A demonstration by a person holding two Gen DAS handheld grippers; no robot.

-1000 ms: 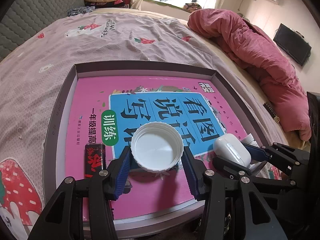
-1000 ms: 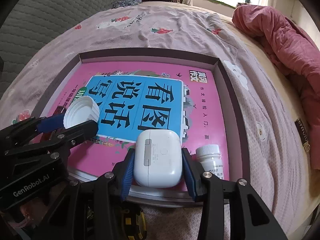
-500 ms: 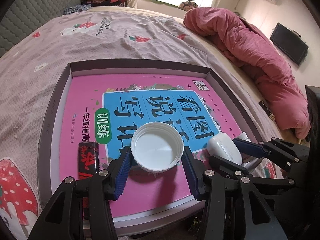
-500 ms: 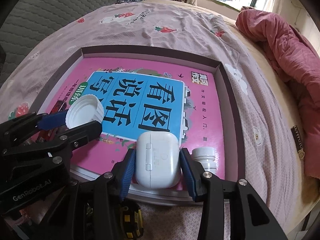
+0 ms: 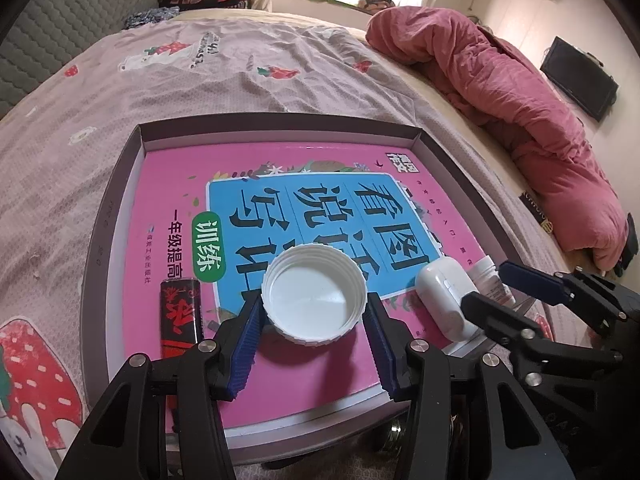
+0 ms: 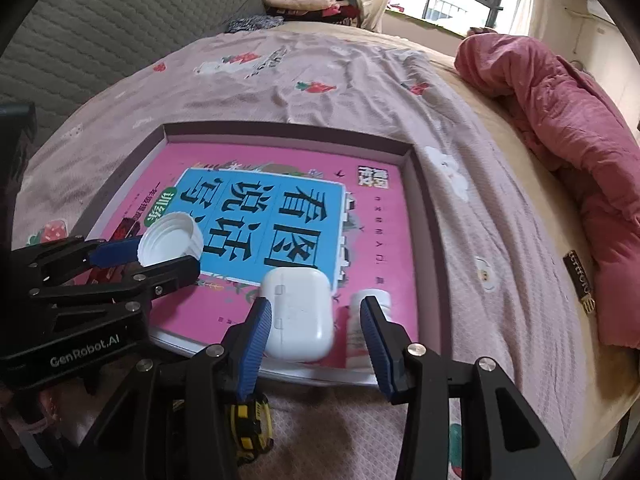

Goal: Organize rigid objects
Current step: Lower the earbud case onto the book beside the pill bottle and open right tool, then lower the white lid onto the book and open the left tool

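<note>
A white bottle cap (image 5: 314, 300), open side up, sits clamped between the blue pads of my left gripper (image 5: 314, 308) just above the pink book (image 5: 168, 184). The book lies in a dark shallow tray (image 5: 276, 118). My right gripper (image 6: 316, 306) is opening around a white earbuds case (image 6: 298, 316). That case rests on the book's near right corner, against the left pad, with a gap to the right pad. A small white pill bottle (image 6: 374, 296) lies just right of the case. A red-and-black battery (image 5: 180, 312) lies left of the cap.
The tray sits on a bed with a pink printed sheet (image 5: 240, 64). A yellow-and-black tape measure (image 6: 252, 420) lies on the sheet below the tray's near rim. A bunched red quilt (image 5: 520, 100) lies along the right side. Grey padded headboard at far left.
The right gripper's pads have come off the earbuds case, which now lies loose on the book, and the gripper has drawn back a little. The left gripper still holds the cap in place.
</note>
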